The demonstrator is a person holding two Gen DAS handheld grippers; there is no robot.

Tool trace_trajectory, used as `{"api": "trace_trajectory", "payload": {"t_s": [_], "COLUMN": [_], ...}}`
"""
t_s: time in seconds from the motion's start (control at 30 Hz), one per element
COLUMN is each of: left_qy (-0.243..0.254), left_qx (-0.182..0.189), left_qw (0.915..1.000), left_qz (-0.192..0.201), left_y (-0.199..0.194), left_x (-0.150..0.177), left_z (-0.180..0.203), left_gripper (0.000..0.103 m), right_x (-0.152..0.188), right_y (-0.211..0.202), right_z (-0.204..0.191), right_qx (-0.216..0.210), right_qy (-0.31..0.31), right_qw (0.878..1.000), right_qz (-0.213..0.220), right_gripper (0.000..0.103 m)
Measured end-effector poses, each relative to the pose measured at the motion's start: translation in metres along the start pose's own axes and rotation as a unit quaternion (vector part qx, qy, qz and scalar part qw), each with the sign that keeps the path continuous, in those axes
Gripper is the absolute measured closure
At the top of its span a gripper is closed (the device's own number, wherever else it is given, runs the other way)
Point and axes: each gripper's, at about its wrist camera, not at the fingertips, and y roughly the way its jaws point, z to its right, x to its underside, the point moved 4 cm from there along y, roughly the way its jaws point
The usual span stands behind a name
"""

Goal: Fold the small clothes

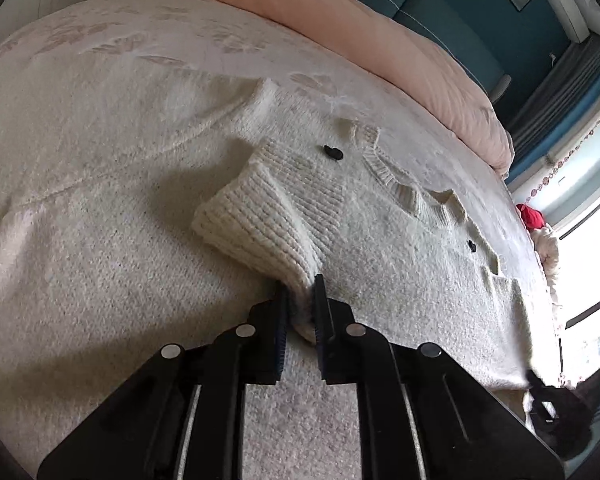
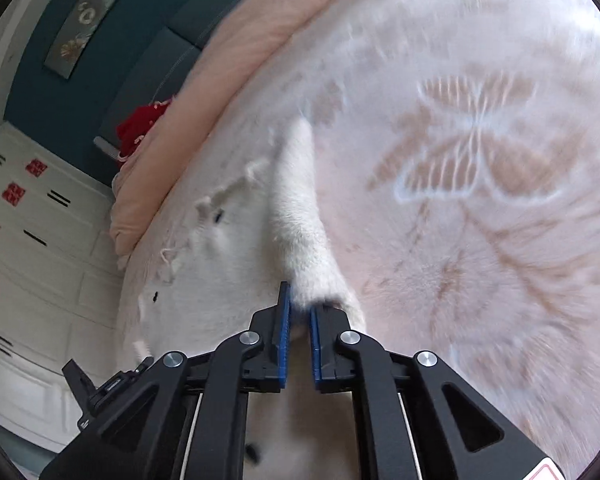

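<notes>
A cream knitted cardigan (image 1: pixel 400 240) with black buttons (image 1: pixel 333 153) lies spread on the bed. My left gripper (image 1: pixel 302 286) is shut on the ribbed cuff of one sleeve (image 1: pixel 256 220), which is folded in over the cardigan's front. In the blurred right wrist view, my right gripper (image 2: pixel 300 304) is shut on the end of the other sleeve (image 2: pixel 296 208), a fuzzy white strip running away from the blue pads. The cardigan's body (image 2: pixel 220 248) lies to the left of that sleeve.
The bed is covered by a pale fleece blanket (image 2: pixel 480 160) with a leaf pattern. A pink duvet (image 1: pixel 380 40) is rolled along the far side, with a red item (image 2: pixel 140 128) by it. A white wardrobe (image 2: pixel 32 240) stands beyond the bed; a bright window (image 1: pixel 592 260) is at the right.
</notes>
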Motion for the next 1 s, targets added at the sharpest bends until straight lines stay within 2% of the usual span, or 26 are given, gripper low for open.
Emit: {"api": "trace_trajectory", "payload": {"t_s": [0.07, 0.13, 0.23, 0.27, 0.3, 0.33, 0.4, 0.43, 0.47, 0.53, 0.57, 0.63, 0.67, 0.7, 0.73, 0.77, 0.83, 0.87, 0.9, 1.0], "left_qy": [0.007, 0.020, 0.025, 0.024, 0.022, 0.016, -0.006, -0.023, -0.038, -0.064, -0.074, -0.097, -0.113, -0.125, -0.145, -0.165, -0.225, -0.248, -0.278, -0.312], "left_qx": [-0.002, -0.012, -0.019, -0.017, -0.010, -0.004, 0.015, 0.023, 0.030, 0.024, 0.019, -0.005, -0.033, -0.055, -0.089, -0.116, -0.170, -0.185, -0.203, -0.221], "left_qw": [1.0000, 0.9997, 0.9993, 0.9994, 0.9995, 0.9996, 0.9996, 0.9992, 0.9986, 0.9965, 0.9952, 0.9922, 0.9896, 0.9870, 0.9809, 0.9741, 0.9506, 0.9398, 0.9247, 0.9064], "left_qz": [0.005, 0.012, 0.017, 0.018, 0.020, 0.021, 0.022, 0.021, 0.023, 0.049, 0.062, 0.079, 0.082, 0.085, 0.094, 0.102, 0.130, 0.144, 0.163, 0.180], "left_y": [0.000, 0.000, -0.002, -0.002, -0.002, -0.003, -0.008, -0.014, -0.023, -0.054, -0.069, -0.099, -0.112, -0.121, -0.136, -0.148, -0.177, -0.187, -0.199, -0.206], "left_x": [0.002, 0.004, 0.006, 0.005, 0.005, 0.005, 0.005, 0.005, 0.004, 0.002, 0.000, -0.006, -0.011, -0.014, -0.022, -0.028, -0.044, -0.051, -0.061, -0.081], "left_z": [0.000, 0.003, 0.004, 0.005, 0.004, 0.002, -0.004, -0.008, -0.013, -0.036, -0.050, -0.095, -0.126, -0.147, -0.183, -0.211, -0.275, -0.297, -0.326, -0.368], "left_gripper": [0.090, 0.090, 0.090, 0.090, 0.090, 0.089, 0.087, 0.083, 0.079, 0.056, 0.053, 0.045, 0.044, 0.043, 0.042, 0.040, 0.027, 0.026, 0.026, 0.029], "right_x": [0.004, 0.004, -0.003, -0.010, -0.003, 0.006, 0.009, 0.011, 0.013, 0.026, 0.035, 0.063, 0.074, 0.079, 0.079, 0.080, 0.083, 0.084, 0.085, 0.086], "right_y": [-0.012, -0.005, -0.003, 0.007, 0.019, 0.037, 0.025, 0.018, 0.010, 0.002, 0.001, 0.014, 0.021, 0.023, 0.022, 0.025, 0.032, 0.032, 0.033, 0.036], "right_z": [-0.020, -0.039, -0.024, -0.016, -0.006, 0.005, -0.002, -0.009, -0.018, -0.033, -0.038, -0.038, -0.035, -0.037, -0.041, -0.042, -0.044, -0.043, -0.043, -0.041], "right_qx": [0.031, 0.056, 0.065, 0.080, 0.113, 0.138, 0.141, 0.140, 0.131, 0.113, 0.115, 0.128, 0.139, 0.153, 0.156, 0.155, 0.161, 0.161, 0.162, 0.164], "right_qy": [-0.052, -0.110, -0.106, -0.112, -0.124, -0.126, -0.129, -0.131, -0.132, -0.154, -0.170, -0.201, -0.209, -0.224, -0.229, -0.233, -0.243, -0.247, -0.249, -0.252], "right_qw": [0.998, 0.992, 0.992, 0.990, 0.986, 0.982, 0.982, 0.981, 0.982, 0.981, 0.978, 0.971, 0.968, 0.963, 0.961, 0.960, 0.956, 0.955, 0.955, 0.954], "right_qz": [0.025, 0.035, 0.037, 0.030, 0.007, -0.018, 0.004, 0.010, 0.020, 0.034, 0.034, 0.011, -0.006, 0.001, 0.005, 0.002, -0.005, -0.002, -0.001, 0.001], "right_gripper": [0.090, 0.091, 0.091, 0.091, 0.091, 0.098, 0.098, 0.097, 0.089, 0.078, 0.069, 0.064, 0.061, 0.061, 0.056, 0.045, 0.040, 0.039, 0.038, 0.036]}}
